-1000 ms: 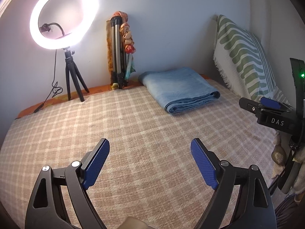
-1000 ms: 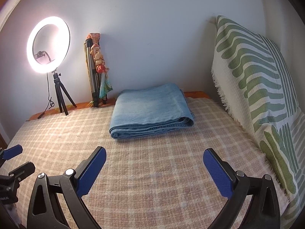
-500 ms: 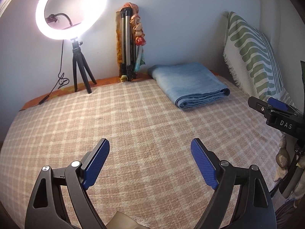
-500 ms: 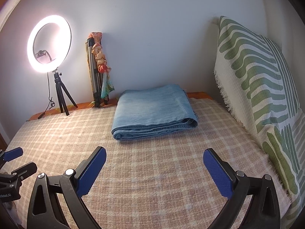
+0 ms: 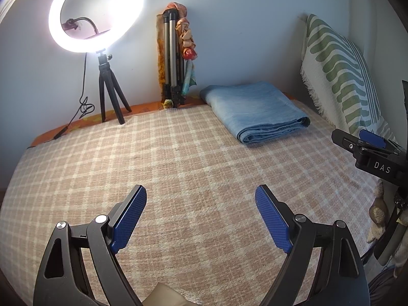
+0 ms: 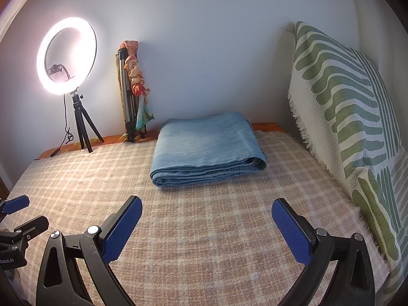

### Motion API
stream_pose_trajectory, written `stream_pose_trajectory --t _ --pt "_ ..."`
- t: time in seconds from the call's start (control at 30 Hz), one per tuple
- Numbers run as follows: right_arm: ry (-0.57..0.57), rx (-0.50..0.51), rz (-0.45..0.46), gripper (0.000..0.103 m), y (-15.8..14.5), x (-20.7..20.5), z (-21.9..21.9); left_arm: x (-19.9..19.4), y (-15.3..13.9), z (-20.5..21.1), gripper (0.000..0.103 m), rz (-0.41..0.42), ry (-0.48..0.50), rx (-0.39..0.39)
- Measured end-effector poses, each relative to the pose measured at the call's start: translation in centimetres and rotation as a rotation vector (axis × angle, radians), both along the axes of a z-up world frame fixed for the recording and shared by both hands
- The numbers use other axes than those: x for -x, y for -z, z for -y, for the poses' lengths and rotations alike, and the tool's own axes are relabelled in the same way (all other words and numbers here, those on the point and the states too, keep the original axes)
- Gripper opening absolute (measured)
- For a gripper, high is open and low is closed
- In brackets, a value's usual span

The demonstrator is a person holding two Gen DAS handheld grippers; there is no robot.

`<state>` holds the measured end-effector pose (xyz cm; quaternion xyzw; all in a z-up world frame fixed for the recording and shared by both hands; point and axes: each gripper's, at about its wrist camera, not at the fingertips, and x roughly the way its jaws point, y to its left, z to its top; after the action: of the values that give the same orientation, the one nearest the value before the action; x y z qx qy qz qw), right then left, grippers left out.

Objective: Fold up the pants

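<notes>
A: Since size order's the rule, the pink-and-cream checked woven bedspread (image 6: 204,242) fills both views.
B: Next?
A: Green-striped cream fringed cushion (image 6: 357,127), upright at the right edge. Then the folded light-blue denim pants (image 6: 206,148), a flat stack near the far wall, lying on the bedspread just left of the cushion.
B: Lamp?
A: Glowing white ring light on a black tripod (image 5: 97,12), far left. Beside it, a folded silver tripod draped with an orange patterned scarf (image 5: 176,58) leans on the wall.
B: Tools?
A: Left gripper (image 5: 201,216): blue pads spread wide, holding nothing, well short of the pants. Right gripper (image 6: 206,227): same, wide and empty.
</notes>
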<state>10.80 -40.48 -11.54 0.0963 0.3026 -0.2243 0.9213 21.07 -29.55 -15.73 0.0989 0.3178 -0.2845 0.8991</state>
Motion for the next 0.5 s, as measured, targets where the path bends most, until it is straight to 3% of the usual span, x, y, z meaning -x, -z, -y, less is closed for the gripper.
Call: stream_pose_trajectory --t 0.5 --pt "-0.004 -0.003 -0.001 0.103 0.13 -0.09 0.03 -0.04 -0.04 0.01 0.087 -0.002 0.0 -0.002"
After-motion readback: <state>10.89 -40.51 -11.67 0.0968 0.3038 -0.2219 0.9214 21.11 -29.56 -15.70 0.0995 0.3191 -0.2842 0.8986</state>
